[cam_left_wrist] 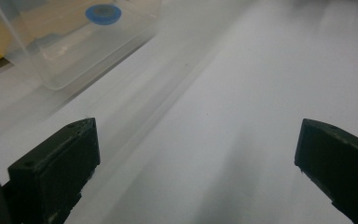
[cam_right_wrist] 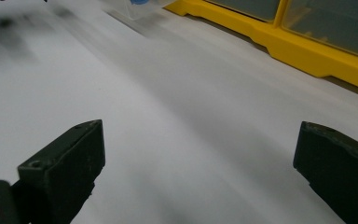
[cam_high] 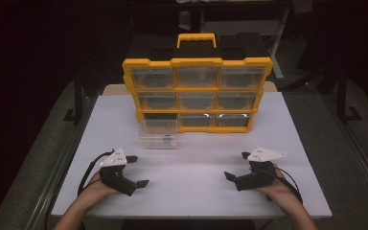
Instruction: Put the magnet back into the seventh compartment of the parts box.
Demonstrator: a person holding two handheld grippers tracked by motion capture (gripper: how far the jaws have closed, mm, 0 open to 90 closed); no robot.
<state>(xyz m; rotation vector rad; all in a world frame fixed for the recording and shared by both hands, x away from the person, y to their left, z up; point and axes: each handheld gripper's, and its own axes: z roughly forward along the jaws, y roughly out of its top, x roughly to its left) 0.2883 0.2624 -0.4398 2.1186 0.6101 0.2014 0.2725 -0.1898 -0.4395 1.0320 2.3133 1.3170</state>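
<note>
**Asker:** Tongs first, please: what are the two grippers doing?

**Describer:** Both are held low near the front edge of the white table (cam_high: 191, 143), one in each hand. Left gripper (cam_high: 138, 171) has its jaws spread wide with nothing between them, and only bare tabletop shows in the gap in its own view. Right gripper (cam_high: 237, 166) is the same, jaws far apart and holding nothing. They sit well apart from each other.

**Asker:** What lies closest to them?

**Describer:** A small clear plastic drawer (cam_high: 159, 136) rests on the table just in front of the bottom-left slot of a yellow organizer case (cam_high: 196, 93). It is nearer the left gripper than the right, but apart from both. Inside it lies a small blue ring (cam_left_wrist: 103, 13), seen in the left gripper view.

**Asker:** Tell me about the case.

**Describer:** It stands upright toward the back of the table, with a yellow frame, a yellow handle (cam_high: 196, 38) on top, and three rows of three clear drawers. The bottom-left slot looks dark and open. What the other drawers hold is too dim to tell.

**Asker:** And the room?

**Describer:** Dark. Grey floor surrounds the table, with black frame legs at either side. Nothing lies between the grippers and the drawer. I can read no writing or labels.
</note>
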